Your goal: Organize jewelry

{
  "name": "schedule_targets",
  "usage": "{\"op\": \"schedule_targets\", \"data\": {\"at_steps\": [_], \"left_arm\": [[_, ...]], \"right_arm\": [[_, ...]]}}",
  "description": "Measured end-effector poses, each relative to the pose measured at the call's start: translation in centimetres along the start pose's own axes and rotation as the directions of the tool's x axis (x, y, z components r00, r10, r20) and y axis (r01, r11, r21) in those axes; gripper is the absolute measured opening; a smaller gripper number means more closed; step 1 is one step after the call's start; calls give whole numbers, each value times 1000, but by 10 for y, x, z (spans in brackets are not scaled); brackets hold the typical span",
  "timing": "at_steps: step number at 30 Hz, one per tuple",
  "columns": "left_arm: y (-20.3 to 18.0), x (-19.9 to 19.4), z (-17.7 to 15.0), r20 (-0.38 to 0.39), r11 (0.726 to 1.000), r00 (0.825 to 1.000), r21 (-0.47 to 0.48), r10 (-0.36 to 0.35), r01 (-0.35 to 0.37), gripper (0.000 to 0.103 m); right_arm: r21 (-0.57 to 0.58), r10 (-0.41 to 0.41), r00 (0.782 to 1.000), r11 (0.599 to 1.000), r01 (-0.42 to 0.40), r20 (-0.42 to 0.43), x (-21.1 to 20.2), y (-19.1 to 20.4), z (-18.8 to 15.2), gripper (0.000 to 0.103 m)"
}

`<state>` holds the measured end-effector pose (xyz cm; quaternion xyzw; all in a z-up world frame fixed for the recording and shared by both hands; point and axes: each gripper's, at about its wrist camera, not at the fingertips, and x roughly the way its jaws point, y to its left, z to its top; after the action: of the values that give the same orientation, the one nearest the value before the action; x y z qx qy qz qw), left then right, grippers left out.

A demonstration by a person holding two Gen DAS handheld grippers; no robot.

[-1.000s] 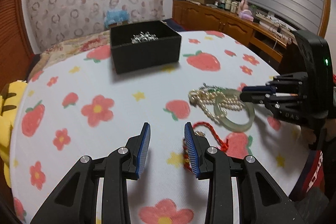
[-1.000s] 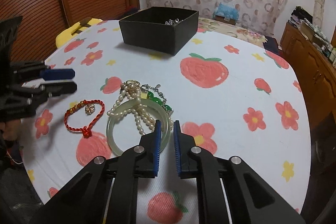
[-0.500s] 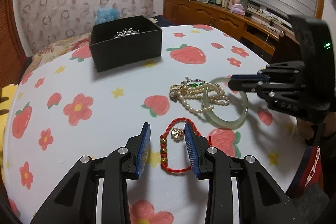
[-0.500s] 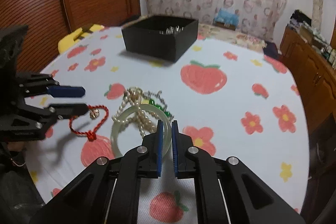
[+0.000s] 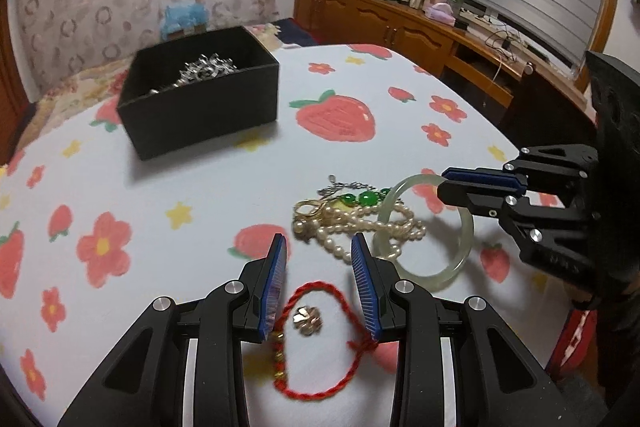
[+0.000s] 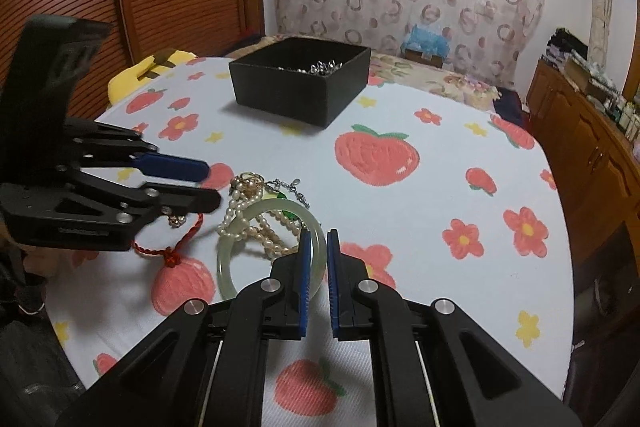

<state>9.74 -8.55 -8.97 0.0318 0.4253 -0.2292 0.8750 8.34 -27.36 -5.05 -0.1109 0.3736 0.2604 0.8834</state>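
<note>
On the strawberry-print tablecloth [image 5: 168, 187], the black box [image 5: 200, 107] sits at your eleven o'clock. Your right gripper [image 6: 318, 259] clamps the pale jade bangle [image 6: 236, 227] at two o'clock; your left gripper [image 5: 318, 267] hangs partly open, empty, straddling the red cord bracelet [image 5: 340, 379].

On the bench [image 5: 200, 195] the box [image 5: 208, 119] stood farthest back, with chains [image 5: 204, 71] inside it. Nearer lay the pearl strand [image 5: 356, 227], partly under the bangle [image 5: 452, 267] to its right. The cord bracelet [image 5: 344, 339] lay nearest, ringing a small charm [image 5: 306, 319], between the left tool's [image 5: 320, 283] fingers.
</note>
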Motion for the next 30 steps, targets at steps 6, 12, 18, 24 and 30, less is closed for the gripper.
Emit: {"op": "schedule_targets", "data": {"at_steps": [6, 12, 18, 24, 30], "left_arm": [[0, 17, 6, -35, 999, 999, -38, -13, 11, 19], [-9, 20, 7, -38, 997, 997, 18, 72, -72, 5], [-5, 5, 7, 10, 996, 996, 22, 88, -88, 5], [2, -32, 15, 94, 997, 993, 0, 76, -76, 5], [4, -68, 28, 178, 998, 982, -13, 66, -65, 5]], "right_arm": [[1, 5, 1000, 1000, -5, -3, 0, 0, -3, 9], [-13, -8, 1000, 1000, 8, -2, 1, 2, -3, 9], [-8, -16, 1000, 1000, 16, -8, 4, 2, -4, 9], [-12, -17, 1000, 1000, 17, -12, 4, 3, -4, 9], [-29, -24, 1000, 999, 23, -21, 6, 8, -2, 9]]}}
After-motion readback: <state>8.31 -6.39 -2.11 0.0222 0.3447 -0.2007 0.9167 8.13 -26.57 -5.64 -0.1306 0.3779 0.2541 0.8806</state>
